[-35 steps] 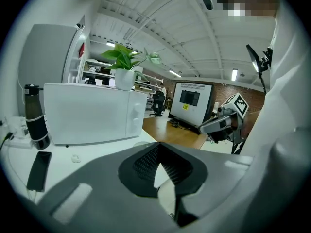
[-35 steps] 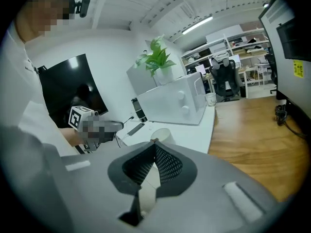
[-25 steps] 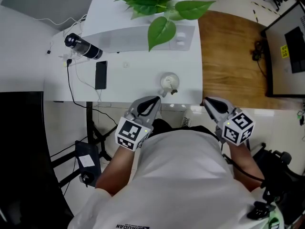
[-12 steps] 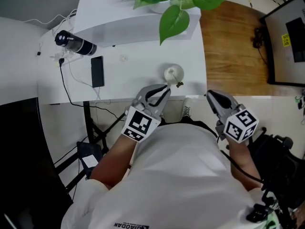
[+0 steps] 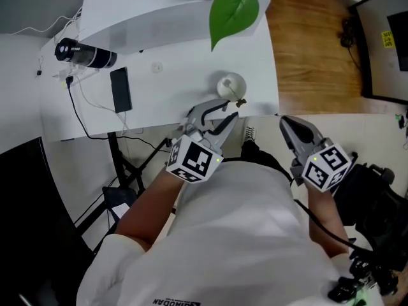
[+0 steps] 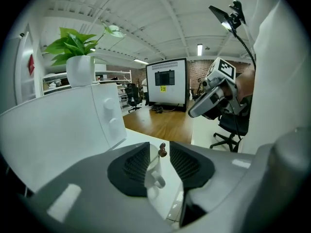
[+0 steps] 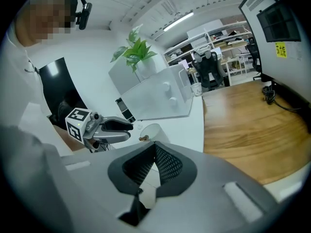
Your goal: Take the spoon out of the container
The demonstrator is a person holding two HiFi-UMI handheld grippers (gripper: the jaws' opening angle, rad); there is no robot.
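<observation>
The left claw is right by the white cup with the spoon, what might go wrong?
The cup stands near the table's front edge; a bump from the left claw, whose jaws have just been opening with nothing between them, might tip it off. Only the spoon's small brown end shows above the rim, so the claw may catch the cup instead. The right claw is shut and apart, so nothing steadies the cup.

No wording reads clearly. A black cylindrical device (image 5: 85, 53) on the white table (image 5: 172, 88) carries white print too small to read. A yellow label (image 5: 387, 39) on the black screen (image 5: 398, 65) is illegible. Dark letters (image 5: 175, 301) at the white shirt's (image 5: 242, 234) lower edge are cut off.
</observation>
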